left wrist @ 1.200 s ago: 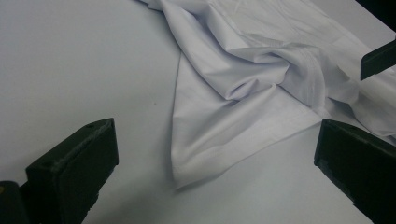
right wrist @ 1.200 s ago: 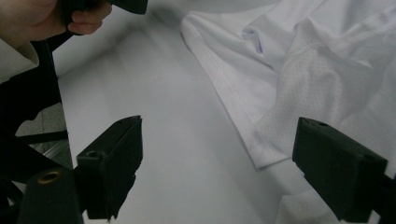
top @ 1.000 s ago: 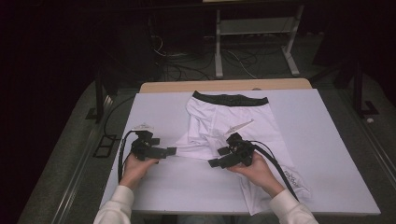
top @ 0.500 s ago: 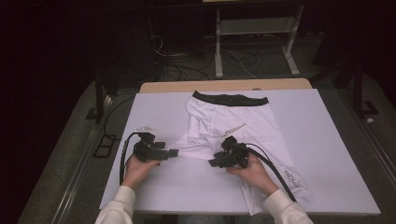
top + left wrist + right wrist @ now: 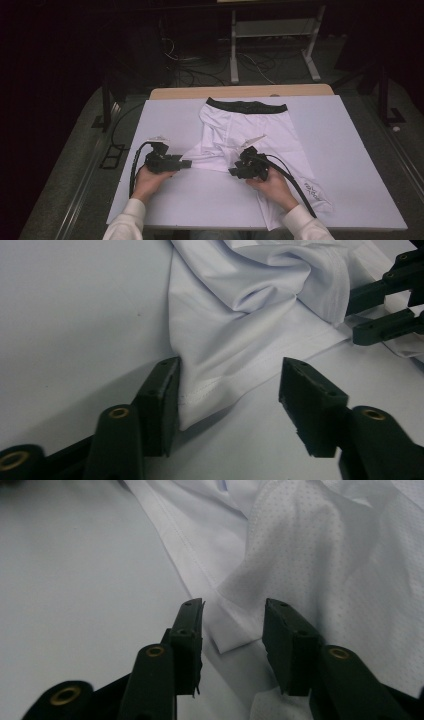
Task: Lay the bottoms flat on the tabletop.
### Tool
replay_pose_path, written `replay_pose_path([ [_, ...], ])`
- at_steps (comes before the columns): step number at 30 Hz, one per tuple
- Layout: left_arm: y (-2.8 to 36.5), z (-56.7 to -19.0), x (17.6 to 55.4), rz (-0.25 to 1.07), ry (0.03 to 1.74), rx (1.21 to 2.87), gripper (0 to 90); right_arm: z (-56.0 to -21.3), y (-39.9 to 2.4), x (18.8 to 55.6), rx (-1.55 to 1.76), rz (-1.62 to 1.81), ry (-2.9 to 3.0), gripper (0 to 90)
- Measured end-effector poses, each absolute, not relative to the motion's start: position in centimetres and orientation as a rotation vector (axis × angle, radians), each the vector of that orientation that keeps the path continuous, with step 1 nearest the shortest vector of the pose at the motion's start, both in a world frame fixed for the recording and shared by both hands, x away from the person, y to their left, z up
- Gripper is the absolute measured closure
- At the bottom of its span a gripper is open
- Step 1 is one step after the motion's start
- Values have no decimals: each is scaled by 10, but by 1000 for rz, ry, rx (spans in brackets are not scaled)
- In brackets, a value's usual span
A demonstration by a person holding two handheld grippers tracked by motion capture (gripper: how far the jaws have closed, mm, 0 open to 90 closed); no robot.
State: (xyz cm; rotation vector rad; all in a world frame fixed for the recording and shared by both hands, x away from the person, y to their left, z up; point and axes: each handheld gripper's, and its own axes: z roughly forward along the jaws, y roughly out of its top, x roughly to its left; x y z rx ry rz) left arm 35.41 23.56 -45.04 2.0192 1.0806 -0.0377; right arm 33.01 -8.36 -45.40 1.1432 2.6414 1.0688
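Observation:
White shorts (image 5: 250,131) with a black waistband (image 5: 246,106) lie on the white table (image 5: 350,150). One leg is folded and bunched toward the table's left. My left gripper (image 5: 186,163) is open, its jaws on either side of that leg's hem corner (image 5: 210,397). My right gripper (image 5: 234,172) is open too, a folded hem edge (image 5: 232,635) lying between its jaws. In the left gripper view the right gripper (image 5: 385,305) shows at the top right, over the cloth.
The other leg (image 5: 305,190) with small printed lettering reaches the table's front right. Bare tabletop (image 5: 165,120) lies left of the shorts. Behind the table are cables and a metal stand (image 5: 270,45) on a dark floor.
Both grippers have crept slightly inward along the cloth, the right one moving left. Both stay open.

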Motion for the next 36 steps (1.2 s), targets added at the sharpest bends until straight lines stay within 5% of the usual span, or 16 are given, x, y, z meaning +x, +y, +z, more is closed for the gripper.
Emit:
replay_pose_path([
  [13, 234, -452, 357, -105, 1091, 2005, 718, -454, -72, 317, 1104, 958, 2552, 756],
  [16, 236, -451, 357, -114, 1091, 1992, 740, -455, -71, 318, 1110, 980, 2562, 852],
  [26, 238, -447, 354, -142, 1127, 1981, 849, -455, -76, 321, 1173, 1060, 2587, 869],
  [36, 247, -438, 346, -149, 1172, 1996, 860, -445, -71, 303, 1127, 1104, 2652, 869],
])
